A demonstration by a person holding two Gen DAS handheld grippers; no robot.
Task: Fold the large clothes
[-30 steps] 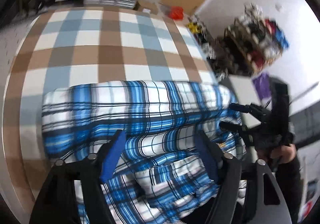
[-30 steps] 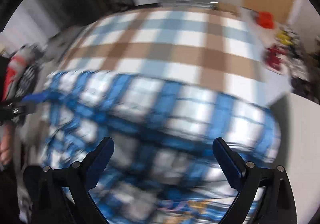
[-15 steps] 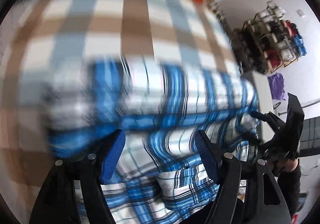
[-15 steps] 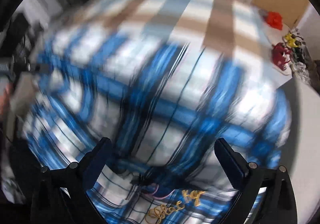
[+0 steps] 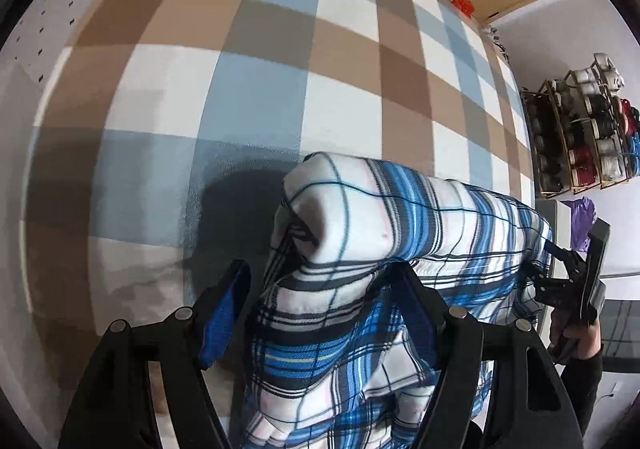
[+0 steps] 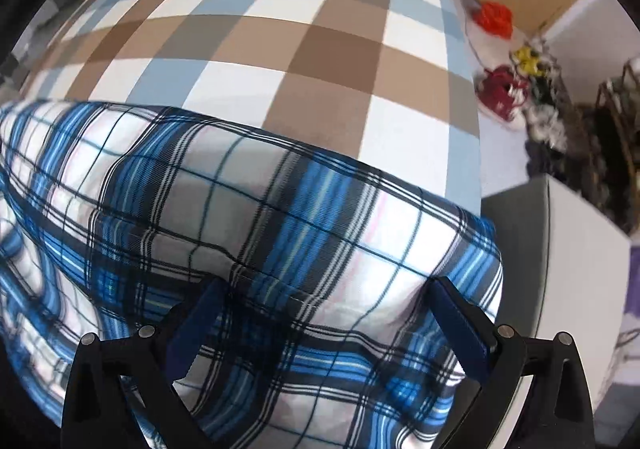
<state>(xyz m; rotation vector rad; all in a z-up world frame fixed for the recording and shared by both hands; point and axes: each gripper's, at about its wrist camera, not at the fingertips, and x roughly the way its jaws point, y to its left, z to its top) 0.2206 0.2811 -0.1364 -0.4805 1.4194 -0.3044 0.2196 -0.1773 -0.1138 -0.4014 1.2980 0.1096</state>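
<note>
- Checked cloth covers the counter, blue plaid shirt bunched on it.
- Left tongs and right tongs both gape apart around folds.
- Shirt could slump and unfold, nothing's pinching it.

Lowered and rolled since a second ago: left gripper, now nearer the plaid shirt, one end of it bunched into a raised fold over the checked cloth. Right gripper also dropped closer, shirt edge now filling its view, sharp instead of blurred.
</note>
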